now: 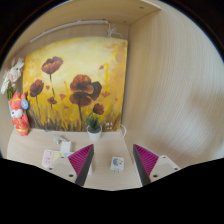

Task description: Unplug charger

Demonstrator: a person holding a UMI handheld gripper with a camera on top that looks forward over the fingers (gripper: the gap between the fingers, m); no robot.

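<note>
claw (113,163): held wide, nothing gripped | charger (117,164): seen as small white block on counter (100,178), between the pink pads | poppy painting (76,84): leaned against wall beyond | orange figurine (19,114): placed beside painting

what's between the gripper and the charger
Nothing visible. What looks like the charger, a small white block, stands between the fingers of the open gripper, with gaps on both sides. The plant is beyond it.

A small white charger (117,163) sits on the desk, between the open jaws.
</note>
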